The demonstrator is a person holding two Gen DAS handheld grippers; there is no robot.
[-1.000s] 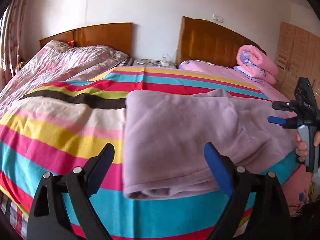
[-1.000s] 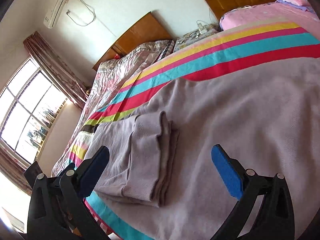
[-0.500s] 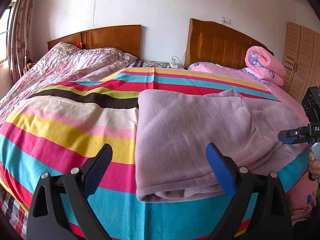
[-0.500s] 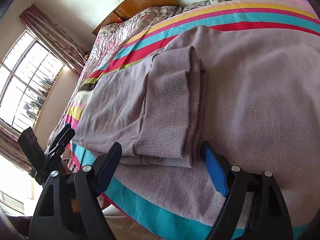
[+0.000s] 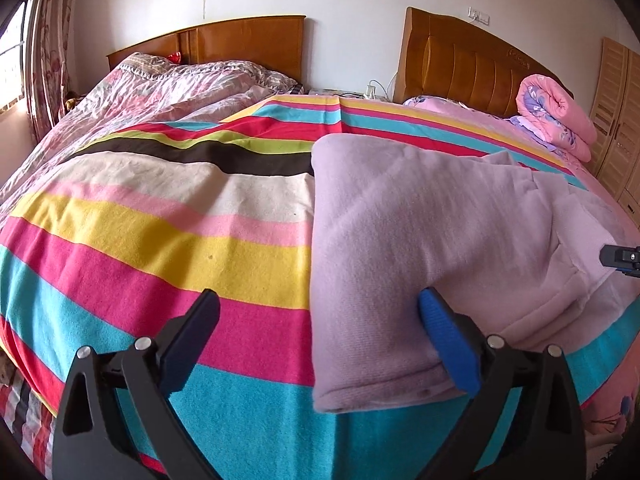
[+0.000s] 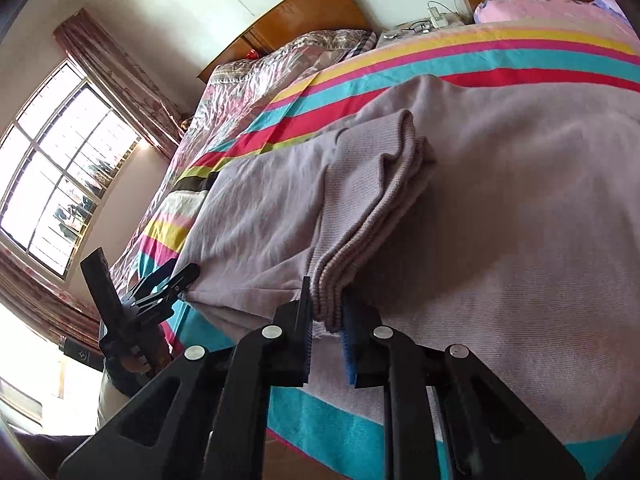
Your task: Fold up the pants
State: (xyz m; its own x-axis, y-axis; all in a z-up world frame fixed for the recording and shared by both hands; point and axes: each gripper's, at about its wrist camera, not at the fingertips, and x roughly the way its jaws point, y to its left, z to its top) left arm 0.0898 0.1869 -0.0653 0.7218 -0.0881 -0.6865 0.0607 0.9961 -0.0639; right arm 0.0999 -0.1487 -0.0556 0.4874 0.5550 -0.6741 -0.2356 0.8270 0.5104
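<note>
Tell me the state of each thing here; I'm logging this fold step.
Pants: folded over, lying on the bed.
Ribbed cuffs: stacked, clamped.
Left hand-held gripper: open, empty.
Right hand-held gripper: shut on the cuffs.
Pink quilt: rolled.

Left gripper [image 5: 320, 320] fingers spread wide, holding nothing; black finger [image 5: 192, 332] over striped blanket [image 5: 160, 240], blue-padded finger [image 5: 448, 340] over lilac pants [image 5: 420, 232]; pants lie folded on blanket's right part, folded edge at near bed edge; right gripper [image 5: 622, 260] tip just enters at right margin, by the pants' right edge; rolled pink quilt [image 5: 556, 120] by right headboard [image 5: 472, 64].
</note>
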